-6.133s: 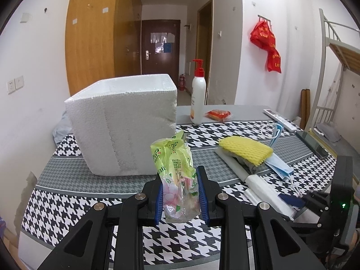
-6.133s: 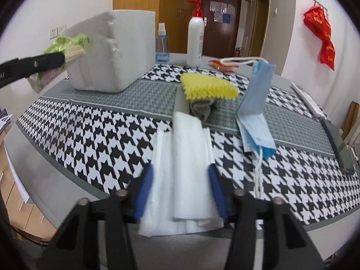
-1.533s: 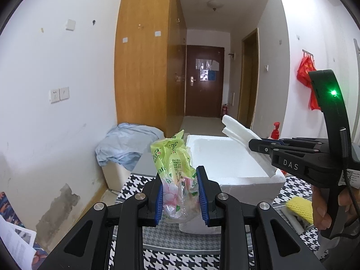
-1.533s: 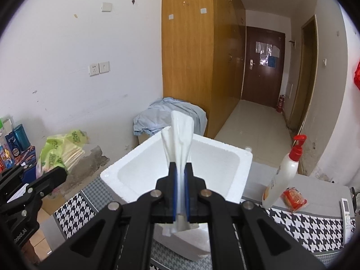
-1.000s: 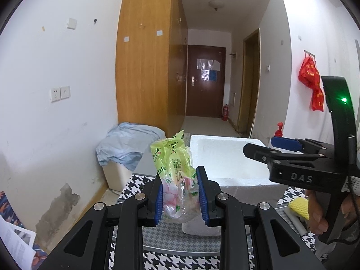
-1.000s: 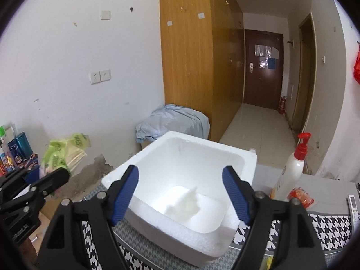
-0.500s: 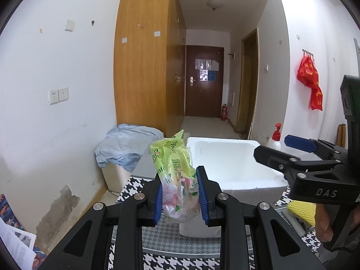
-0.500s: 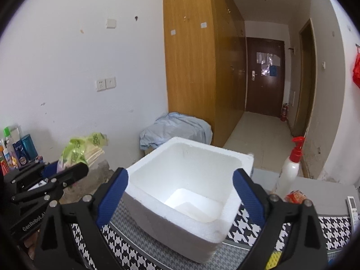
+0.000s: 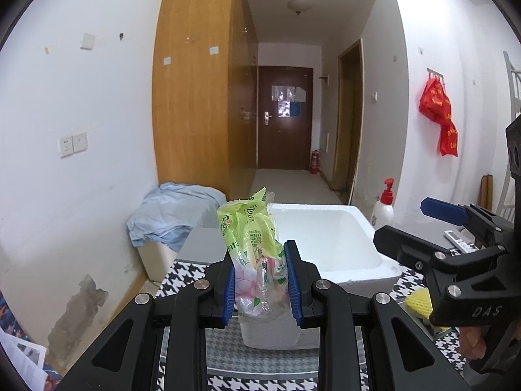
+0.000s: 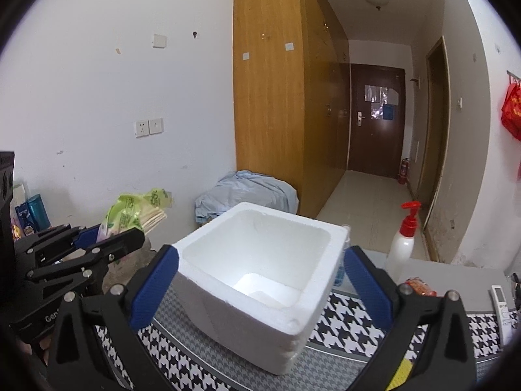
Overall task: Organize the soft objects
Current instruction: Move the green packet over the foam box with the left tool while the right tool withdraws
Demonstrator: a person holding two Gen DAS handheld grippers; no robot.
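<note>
My left gripper [image 9: 260,280] is shut on a green tissue pack [image 9: 254,244] and holds it up in front of the white foam box [image 9: 329,244]. In the right wrist view the same pack [image 10: 133,215] shows at the left, beside the box [image 10: 260,280]. My right gripper [image 10: 260,286] is open wide and empty, above the near side of the box; it also shows in the left wrist view [image 9: 420,224] at the right. A white folded cloth [image 10: 260,288] lies on the box floor. A yellow sponge [image 9: 418,303] lies on the table.
The table has a houndstooth cloth [image 10: 351,335]. A pump bottle [image 10: 402,244], a red packet [image 10: 420,285] and a remote [image 10: 501,306] sit behind and right of the box. A blue cloth pile [image 9: 169,211] lies on a low box past the table's far left.
My right gripper has let go of the white cloth, which now lies in the box, and has opened wide and drawn back. The left gripper still holds the tissue pack.
</note>
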